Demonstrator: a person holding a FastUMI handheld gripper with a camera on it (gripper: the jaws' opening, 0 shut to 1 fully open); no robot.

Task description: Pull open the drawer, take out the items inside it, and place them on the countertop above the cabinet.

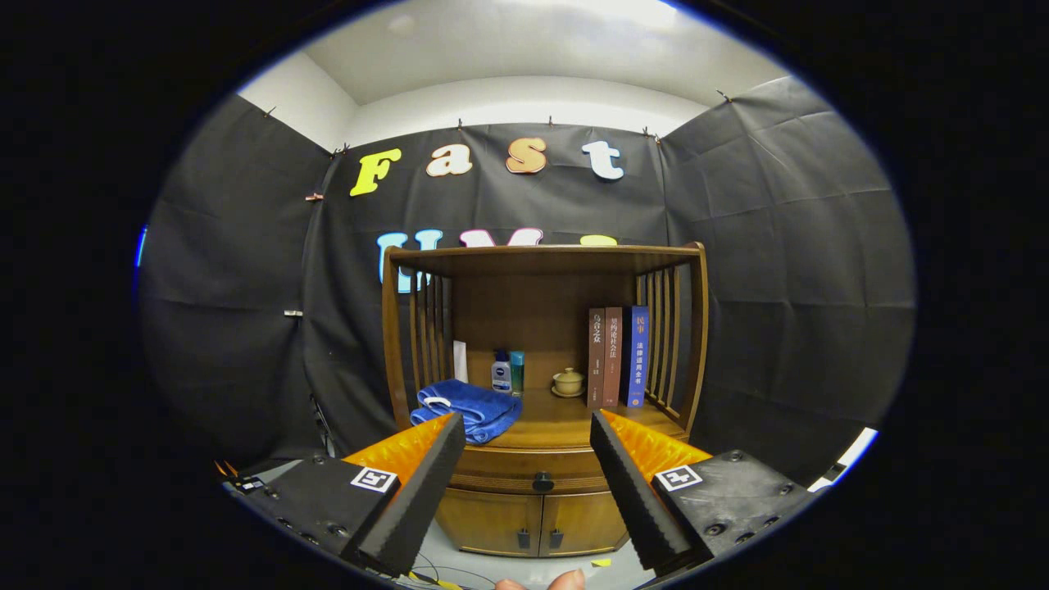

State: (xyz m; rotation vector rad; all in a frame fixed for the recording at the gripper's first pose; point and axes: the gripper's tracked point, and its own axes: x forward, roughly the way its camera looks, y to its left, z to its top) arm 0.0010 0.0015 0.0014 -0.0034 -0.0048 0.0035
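Right now the gripper [529,426] hangs well back from the wooden cabinet [541,385], its fingers spread wide with nothing between them but open air. From where I stand, the drawer [524,475] looks fully shut, its small dark knob [542,482] sitting in the gap between the two fingers and beyond their tips. To do this step well, I'd say the person should bring the gripper straight in, keep that knob centred, close both fingers on it squarely, then draw back level so the drawer doesn't bind.

Going left to right along the countertop [565,422] inside the open shelf: a folded blue towel [467,408] lies at the left front, partly behind the left finger; behind it stand a white-and-blue lotion bottle [501,373] and a slim teal bottle [517,373], just beside each other; then a small lidded tea cup [568,382] on a saucer; then three upright books [619,356] touching one another. Below the drawer are two closed doors [537,520]. Whatever the drawer holds is hidden.
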